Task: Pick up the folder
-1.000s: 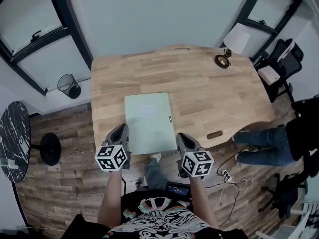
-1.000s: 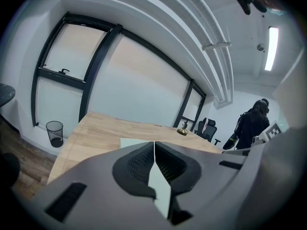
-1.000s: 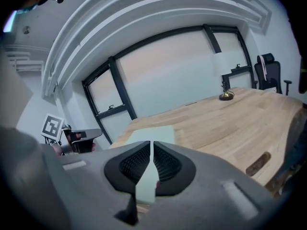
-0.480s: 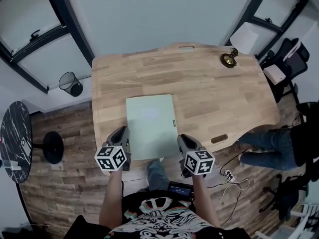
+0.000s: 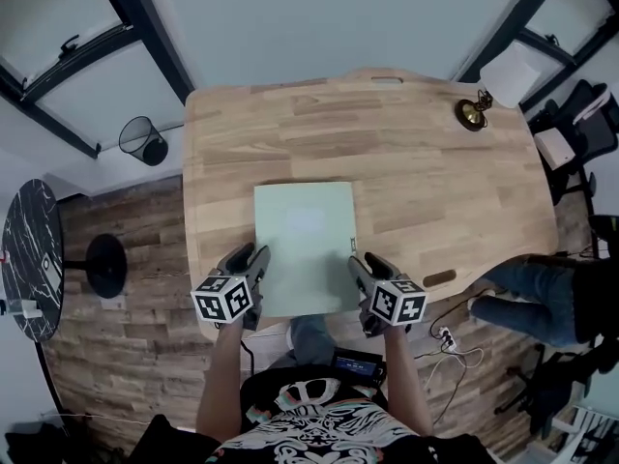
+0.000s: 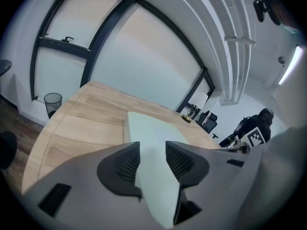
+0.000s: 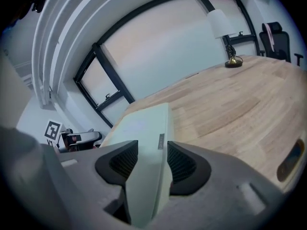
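Observation:
A pale green folder (image 5: 303, 245) lies flat on the wooden table (image 5: 416, 162), its near edge at the table's front edge. My left gripper (image 5: 254, 256) is at the folder's near left corner and my right gripper (image 5: 360, 262) at its near right corner. In the left gripper view the folder (image 6: 153, 138) runs between the jaws of the left gripper (image 6: 152, 162), which are opening and not pressing on it. In the right gripper view the folder (image 7: 148, 128) likewise lies between the opening jaws of the right gripper (image 7: 152, 159).
A brass-footed lamp (image 5: 474, 112) stands at the table's far right. On the floor are a wire waste bin (image 5: 143, 140) and a round black side table (image 5: 29, 259) at the left. A seated person's legs (image 5: 532, 303) and office chairs are at the right.
Both grippers have sunk toward the table at the folder's near corners, and their jaws, narrow before, have spread apart. The head view has shifted over the table.

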A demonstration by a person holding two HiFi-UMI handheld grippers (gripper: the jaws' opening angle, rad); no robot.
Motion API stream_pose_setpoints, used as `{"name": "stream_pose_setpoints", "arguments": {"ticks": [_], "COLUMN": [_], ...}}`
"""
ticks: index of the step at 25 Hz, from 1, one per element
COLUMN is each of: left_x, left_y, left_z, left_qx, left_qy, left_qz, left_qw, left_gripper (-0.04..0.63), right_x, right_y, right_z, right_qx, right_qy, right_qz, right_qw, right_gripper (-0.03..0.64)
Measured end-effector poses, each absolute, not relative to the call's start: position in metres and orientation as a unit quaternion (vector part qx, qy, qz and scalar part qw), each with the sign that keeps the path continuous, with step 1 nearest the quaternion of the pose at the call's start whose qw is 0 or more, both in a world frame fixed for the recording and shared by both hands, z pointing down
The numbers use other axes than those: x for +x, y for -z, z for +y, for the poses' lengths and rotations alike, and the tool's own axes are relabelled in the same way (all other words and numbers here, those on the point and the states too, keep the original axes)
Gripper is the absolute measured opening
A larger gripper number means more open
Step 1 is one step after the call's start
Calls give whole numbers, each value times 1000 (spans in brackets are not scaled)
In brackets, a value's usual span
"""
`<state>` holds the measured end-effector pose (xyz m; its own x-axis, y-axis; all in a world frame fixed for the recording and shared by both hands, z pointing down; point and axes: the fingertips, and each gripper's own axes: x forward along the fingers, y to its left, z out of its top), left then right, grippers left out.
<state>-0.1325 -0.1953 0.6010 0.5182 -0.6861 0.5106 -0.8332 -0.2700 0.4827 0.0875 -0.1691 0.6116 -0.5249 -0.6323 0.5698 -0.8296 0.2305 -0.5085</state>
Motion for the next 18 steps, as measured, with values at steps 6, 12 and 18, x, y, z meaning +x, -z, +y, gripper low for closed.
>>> {"name": "stream_pose_setpoints", "arguments": {"ticks": [6,12,18], "left_x": [-134,-131,-130], "left_y": [-620,-638,-651], "left_z": [-207,-212,-213], "left_qx": [776,766,754], "left_qy": [-113,-120,-128], "left_qz": [-483,-474,-469], "left_qw": [390,418,442], "left_gripper": [243,276,290], "right_x": [85,80,73], "right_y": [-630,-642,-652], "right_z": [-186,-198,-202], "right_qx": [452,443,429], "right_qy": [-447,-469,-487], "right_qz": [-763,-757,-752], "right_qw": [117,109,114], "right_gripper": [236,253,255]}}
